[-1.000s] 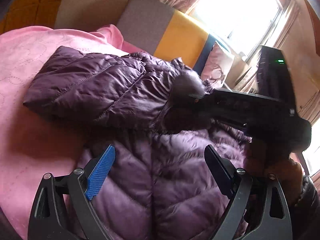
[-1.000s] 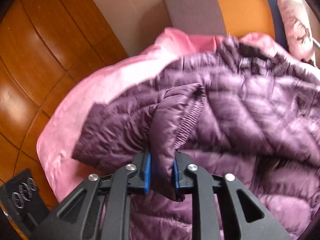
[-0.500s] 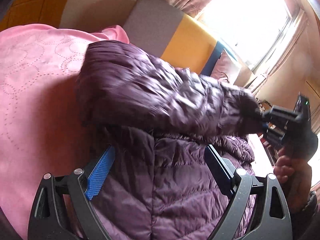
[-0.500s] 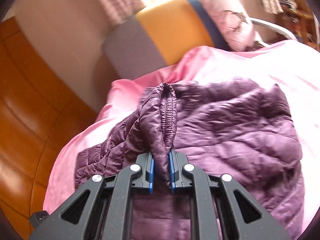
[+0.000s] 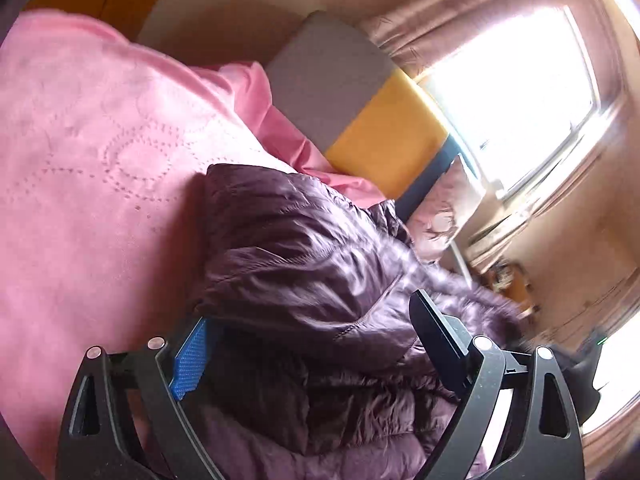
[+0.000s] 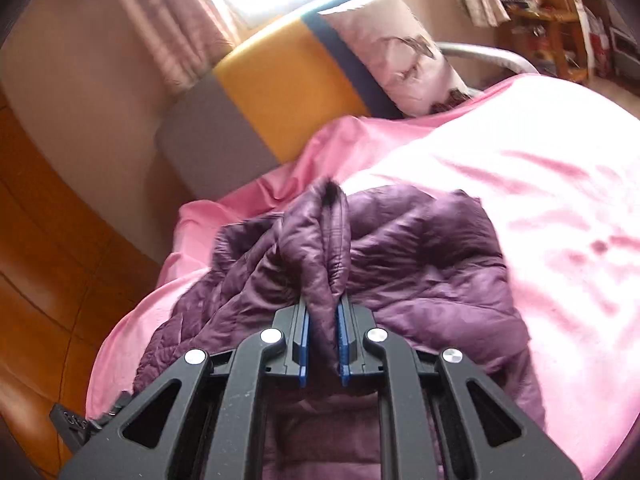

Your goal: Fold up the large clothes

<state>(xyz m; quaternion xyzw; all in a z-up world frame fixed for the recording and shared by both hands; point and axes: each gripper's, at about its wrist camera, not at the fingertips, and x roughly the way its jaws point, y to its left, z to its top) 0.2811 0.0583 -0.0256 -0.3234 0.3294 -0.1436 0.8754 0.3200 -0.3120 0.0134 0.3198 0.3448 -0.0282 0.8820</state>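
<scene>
Over the pink bed point(image 5: 100, 160), the left gripper point(image 5: 316, 352) gapes empty above the purple puffer jacket point(image 5: 304, 264) near the headboard edge: light, soft, slippery, best pinched at seams, as the right gripper point(image 6: 322, 344) clamps its sleeve cuff point(image 6: 320, 248).

Left tool point(image 5: 316, 352): black skeletal frame, triangular cut-outs, silver rivets, blue ribbed pad on one finger, other finger's back black. Right tool point(image 6: 322, 344): same black frame, silver rivets, blue-edged pads.
</scene>
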